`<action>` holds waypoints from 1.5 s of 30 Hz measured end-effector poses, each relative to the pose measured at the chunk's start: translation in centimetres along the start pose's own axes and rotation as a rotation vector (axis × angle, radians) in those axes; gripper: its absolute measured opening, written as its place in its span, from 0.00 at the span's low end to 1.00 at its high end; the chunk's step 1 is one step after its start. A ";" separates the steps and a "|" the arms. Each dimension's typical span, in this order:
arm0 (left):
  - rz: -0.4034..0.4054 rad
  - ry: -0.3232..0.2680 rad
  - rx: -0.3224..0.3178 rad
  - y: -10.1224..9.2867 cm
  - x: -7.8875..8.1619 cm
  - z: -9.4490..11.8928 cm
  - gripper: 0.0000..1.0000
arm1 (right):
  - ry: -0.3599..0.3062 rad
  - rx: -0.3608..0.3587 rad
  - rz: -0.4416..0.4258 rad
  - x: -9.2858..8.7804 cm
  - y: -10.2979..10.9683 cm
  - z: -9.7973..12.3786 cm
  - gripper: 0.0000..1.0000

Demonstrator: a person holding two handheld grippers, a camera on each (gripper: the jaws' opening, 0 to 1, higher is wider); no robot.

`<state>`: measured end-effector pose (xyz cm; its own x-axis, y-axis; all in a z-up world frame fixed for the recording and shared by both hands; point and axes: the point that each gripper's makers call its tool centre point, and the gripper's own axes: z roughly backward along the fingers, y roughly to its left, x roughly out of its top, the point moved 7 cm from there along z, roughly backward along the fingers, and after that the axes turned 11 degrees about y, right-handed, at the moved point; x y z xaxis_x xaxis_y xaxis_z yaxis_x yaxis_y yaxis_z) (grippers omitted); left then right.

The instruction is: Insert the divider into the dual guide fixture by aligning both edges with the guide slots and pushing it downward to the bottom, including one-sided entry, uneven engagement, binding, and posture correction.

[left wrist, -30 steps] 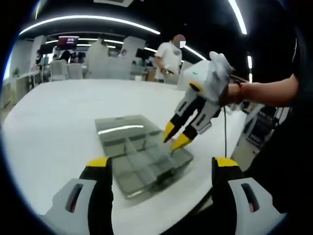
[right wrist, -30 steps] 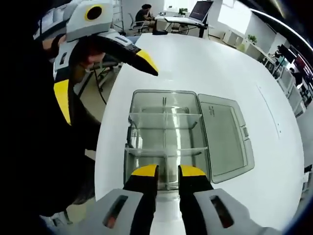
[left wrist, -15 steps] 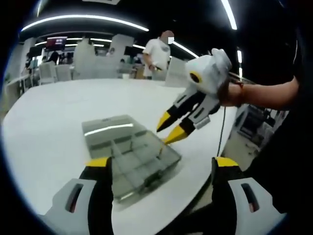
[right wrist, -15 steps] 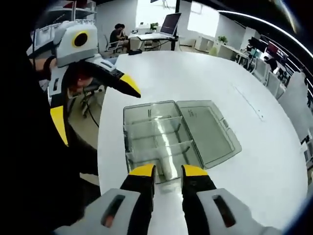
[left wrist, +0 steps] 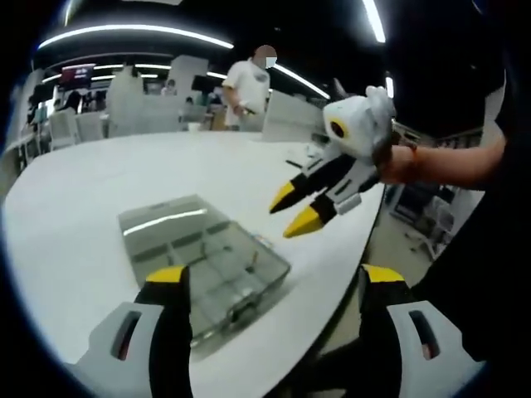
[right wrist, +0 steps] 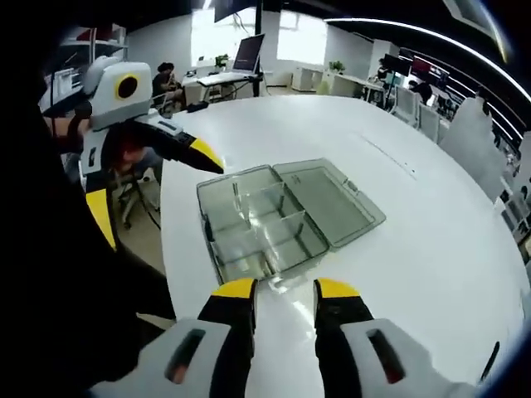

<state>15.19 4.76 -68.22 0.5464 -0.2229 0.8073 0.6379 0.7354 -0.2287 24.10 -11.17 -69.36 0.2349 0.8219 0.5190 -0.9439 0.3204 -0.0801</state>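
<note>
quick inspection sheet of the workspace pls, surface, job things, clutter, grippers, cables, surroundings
surface: white table, bare apart from the box.
job's things: clear compartment box near the table edge, lid open and lying flat beside it; upright dividers stand inside. Whether they are fully seated cannot be told.
clutter: nothing seen on the table beyond the box.
grippers: left gripper jaws wide apart, holding nothing, off the table edge; right gripper jaws slightly apart, nothing between them, above the table short of the box.
cables: nothing clearly seen.
surroundings: open office with desks, monitor, chairs, ceiling light strips; a person standing beyond the table, others seated farther off.
</note>
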 end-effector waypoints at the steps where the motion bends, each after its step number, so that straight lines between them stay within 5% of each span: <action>1: 0.000 -0.001 -0.002 -0.1 0.1 0.0 0.82 | 0.000 -0.005 -0.006 -0.2 0.0 0.1 0.25; 28: -0.015 0.009 -0.018 0.2 -0.1 -0.1 0.81 | 0.050 -0.110 -0.209 -4.1 0.7 -2.5 0.44; 45: 0.001 0.010 -0.028 1.5 -0.5 -0.1 0.81 | 0.089 -0.148 -0.319 -4.8 0.4 -4.2 0.49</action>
<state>15.92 5.89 -69.01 0.5524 -0.2287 0.8016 0.6519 0.7178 -0.2445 23.57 -12.98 -75.49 0.5372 0.7053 0.4625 -0.7779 0.6263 -0.0515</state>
